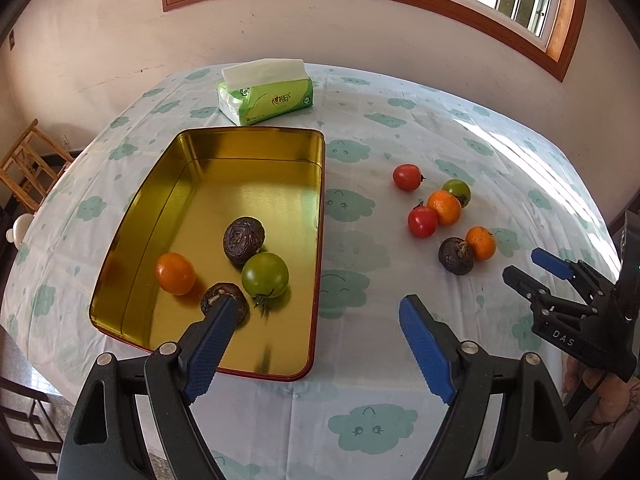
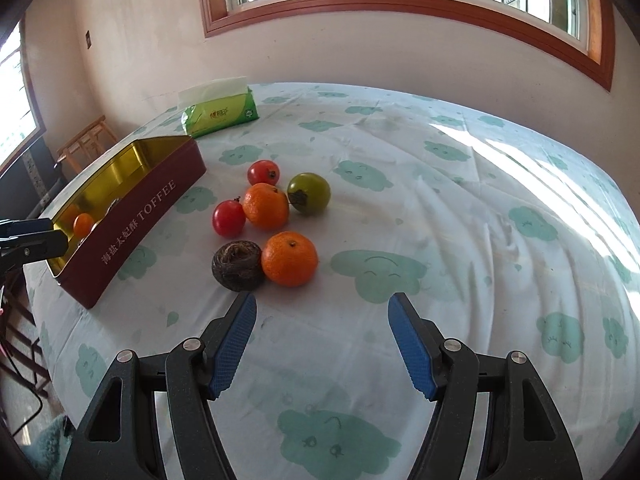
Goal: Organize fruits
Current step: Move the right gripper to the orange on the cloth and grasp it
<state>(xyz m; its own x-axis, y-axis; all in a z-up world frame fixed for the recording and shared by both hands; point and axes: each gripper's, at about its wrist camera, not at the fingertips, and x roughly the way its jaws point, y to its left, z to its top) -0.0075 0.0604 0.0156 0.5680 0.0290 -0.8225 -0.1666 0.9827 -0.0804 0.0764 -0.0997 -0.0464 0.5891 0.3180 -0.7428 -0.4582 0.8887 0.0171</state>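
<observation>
Fruits lay in the gold tin [image 1: 200,184] beyond the left gripper [image 1: 316,304], whose jaws stood wide and empty. In the right wrist view, the right gripper [image 2: 322,306] gaped empty just short of an orange [image 2: 289,258].

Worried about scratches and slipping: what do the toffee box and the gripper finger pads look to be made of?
Toffee box: apparently thin sheet metal, a tin; its glossy gold inside mirrors the fruit, and the outside is painted maroon. Finger pads: blue, matte, with a fine knurled grid, probably rubber or soft plastic; the look cannot settle which.
</observation>
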